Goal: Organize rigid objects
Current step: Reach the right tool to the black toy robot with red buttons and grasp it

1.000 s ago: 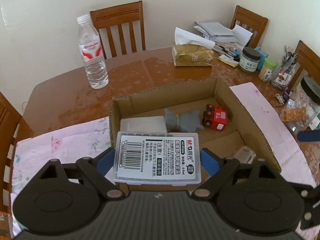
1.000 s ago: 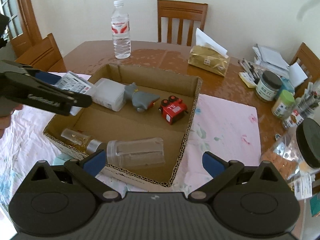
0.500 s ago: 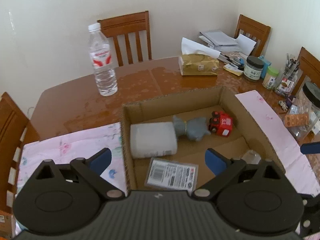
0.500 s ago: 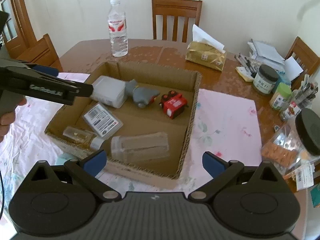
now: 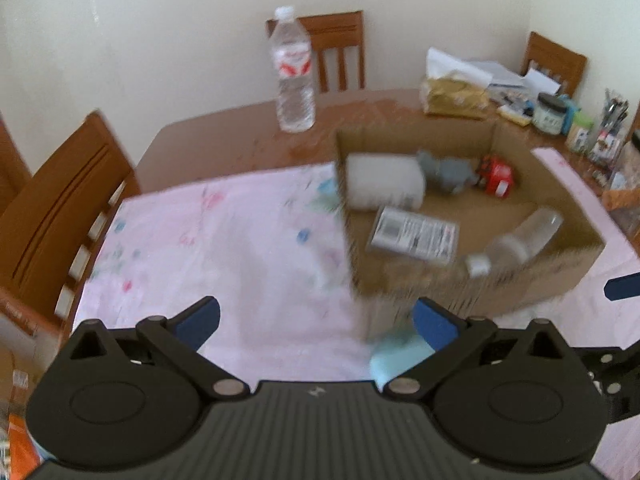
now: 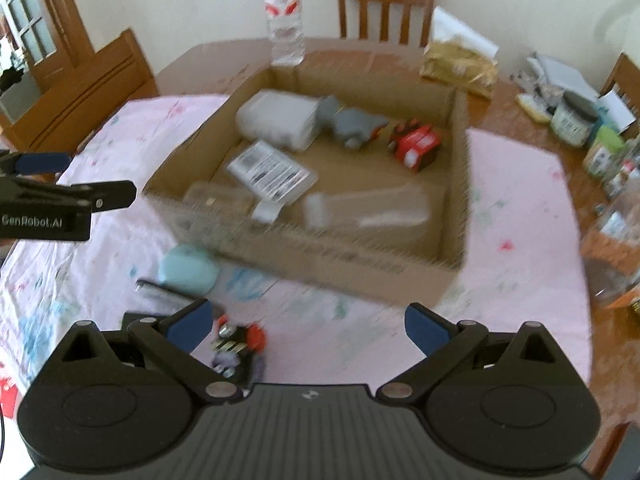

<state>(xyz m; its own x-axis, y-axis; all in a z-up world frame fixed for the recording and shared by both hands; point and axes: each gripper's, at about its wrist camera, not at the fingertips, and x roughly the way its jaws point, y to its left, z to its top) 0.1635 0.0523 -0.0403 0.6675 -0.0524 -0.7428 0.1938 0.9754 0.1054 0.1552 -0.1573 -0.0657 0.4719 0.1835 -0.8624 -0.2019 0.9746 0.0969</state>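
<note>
Cream walls (image 5: 160, 40), wooden chairs (image 6: 386, 4) round brown table (image 5: 224, 144), glazed door (image 6: 28, 24) at left.

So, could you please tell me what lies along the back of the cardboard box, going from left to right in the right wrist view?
White plastic container → grey toy animal → red toy car, all lying in a row inside the cardboard box.

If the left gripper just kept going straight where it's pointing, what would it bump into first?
Probably the pink floral cloth on the table: nothing lies between the left gripper and it. The cardboard box sits just off to its right; blur makes depth uncertain.
</note>
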